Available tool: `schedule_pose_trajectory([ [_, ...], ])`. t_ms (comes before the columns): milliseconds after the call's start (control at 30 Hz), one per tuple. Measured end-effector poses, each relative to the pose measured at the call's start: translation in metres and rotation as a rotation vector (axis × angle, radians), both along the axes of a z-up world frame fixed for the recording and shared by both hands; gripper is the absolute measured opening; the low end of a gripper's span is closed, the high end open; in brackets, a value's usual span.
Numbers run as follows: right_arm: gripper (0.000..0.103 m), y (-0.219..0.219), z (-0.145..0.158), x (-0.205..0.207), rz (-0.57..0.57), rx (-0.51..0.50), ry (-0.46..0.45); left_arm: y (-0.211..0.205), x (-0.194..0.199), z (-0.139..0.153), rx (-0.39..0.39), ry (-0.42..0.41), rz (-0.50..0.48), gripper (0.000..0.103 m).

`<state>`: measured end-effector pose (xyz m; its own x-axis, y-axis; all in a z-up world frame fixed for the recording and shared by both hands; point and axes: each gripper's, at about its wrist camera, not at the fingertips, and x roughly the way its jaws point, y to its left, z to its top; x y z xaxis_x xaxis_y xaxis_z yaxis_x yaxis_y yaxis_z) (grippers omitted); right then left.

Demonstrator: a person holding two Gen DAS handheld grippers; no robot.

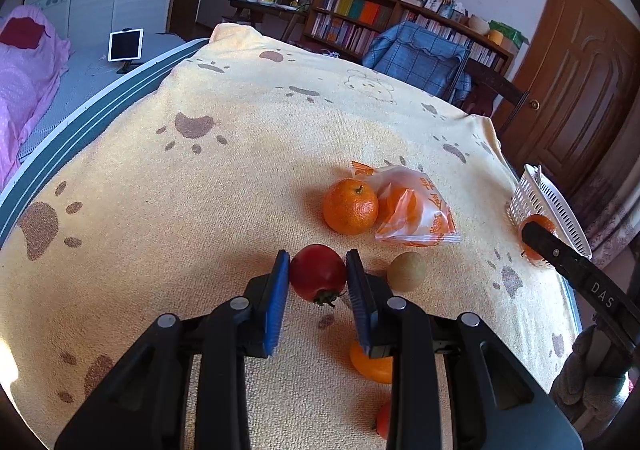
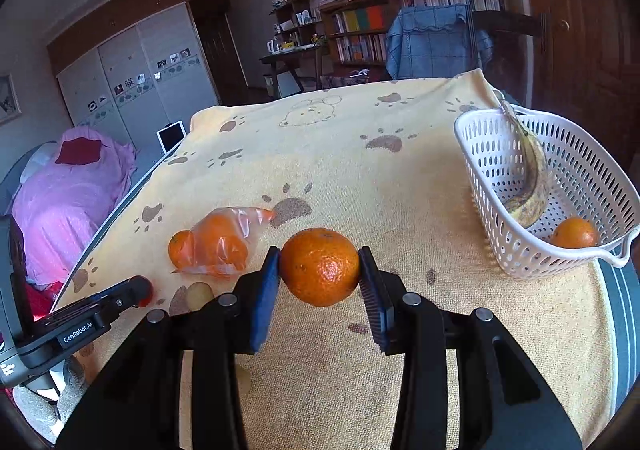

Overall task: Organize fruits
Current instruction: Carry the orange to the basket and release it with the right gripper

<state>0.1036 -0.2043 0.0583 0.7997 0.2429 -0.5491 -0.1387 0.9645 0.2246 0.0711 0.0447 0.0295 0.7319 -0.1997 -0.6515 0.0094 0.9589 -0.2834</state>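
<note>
Yellow paw-print towelling covers the worktop (image 1: pixel 240 177). At the left, the left hand-held gripper (image 1: pixel 318 278) is clamped tight on a red tomato (image 1: pixel 317 272), beside a brown kiwi (image 1: pixel 407 270). Farther right, the right hand-held gripper (image 2: pixel 319 270) grips a round orange mandarin (image 2: pixel 320 266), raised off the cloth. At the far right, a white slotted plastic basket (image 2: pixel 500 185) holds a spotted banana (image 2: pixel 530 185) and another orange (image 2: pixel 575 233).

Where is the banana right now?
In the right wrist view, the banana leans inside the white basket at the right edge of the table, with a small orange lying beside its lower end.
</note>
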Motion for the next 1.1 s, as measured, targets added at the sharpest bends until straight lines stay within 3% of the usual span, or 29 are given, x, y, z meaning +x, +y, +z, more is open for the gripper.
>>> schedule_pose_trajectory([
  [167, 0.040, -0.031, 0.017, -0.003, -0.097, 0.004, -0.051, -0.001, 0.000, 0.001, 0.006, -0.002, 0.000, 0.029],
  [533, 0.040, -0.091, 0.021, -0.001, -0.256, 0.015, -0.039, -0.005, 0.001, 0.002, 0.024, -0.004, 0.005, 0.029],
  [800, 0.044, -0.106, 0.007, 0.005, -0.302, 0.054, 0.006, -0.007, 0.001, 0.001, 0.037, -0.008, 0.005, 0.029],
  [1100, 0.048, -0.097, 0.011, -0.005, -0.310, 0.037, -0.064, -0.007, -0.001, 0.001, 0.041, -0.017, 0.016, 0.029],
])
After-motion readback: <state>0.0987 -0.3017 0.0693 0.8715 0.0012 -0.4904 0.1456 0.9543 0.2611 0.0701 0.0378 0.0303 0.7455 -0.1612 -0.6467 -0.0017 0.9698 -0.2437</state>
